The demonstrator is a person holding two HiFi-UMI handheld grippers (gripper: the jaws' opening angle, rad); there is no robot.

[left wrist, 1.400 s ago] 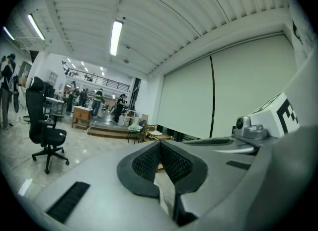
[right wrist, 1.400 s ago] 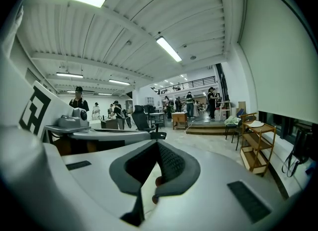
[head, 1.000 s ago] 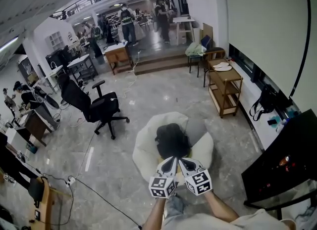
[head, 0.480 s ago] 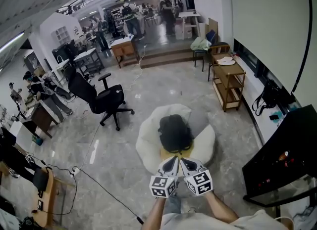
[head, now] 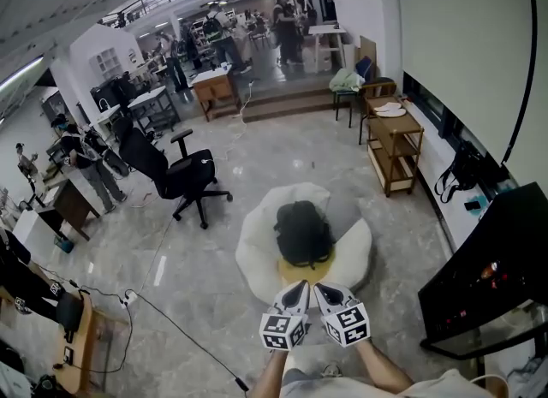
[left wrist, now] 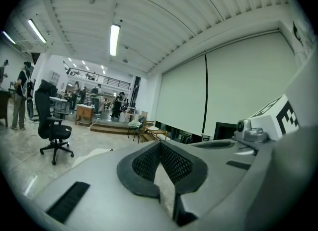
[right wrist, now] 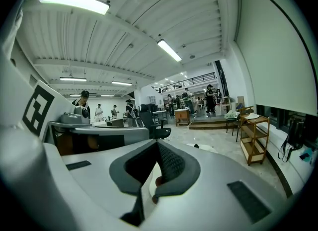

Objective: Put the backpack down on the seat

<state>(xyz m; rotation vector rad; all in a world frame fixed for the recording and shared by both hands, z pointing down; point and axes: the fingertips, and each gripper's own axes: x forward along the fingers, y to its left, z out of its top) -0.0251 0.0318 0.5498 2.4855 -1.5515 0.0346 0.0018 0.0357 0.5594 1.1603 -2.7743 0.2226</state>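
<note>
A black backpack (head: 301, 232) lies on top of a white beanbag seat (head: 257, 246) on the floor in front of me, with a yellow patch (head: 295, 267) showing at its near edge. Both grippers hang side by side below it in the head view, a short way back from the seat and touching nothing. My left gripper (head: 299, 287) is shut and holds nothing, and its jaws meet in the left gripper view (left wrist: 160, 145). My right gripper (head: 319, 288) is shut and holds nothing as well (right wrist: 157, 144). A strip of the white seat (right wrist: 206, 148) shows beyond the right jaws.
A black office chair (head: 175, 175) stands to the left of the seat. A wooden shelf cart (head: 394, 152) stands at the right wall, and a dark screen (head: 488, 276) sits at my near right. A cable (head: 175, 326) runs across the floor at the left. Several people stand far off.
Both grippers have drawn back together from the backpack's near edge toward me, still shut. The backpack stays on the seat.
</note>
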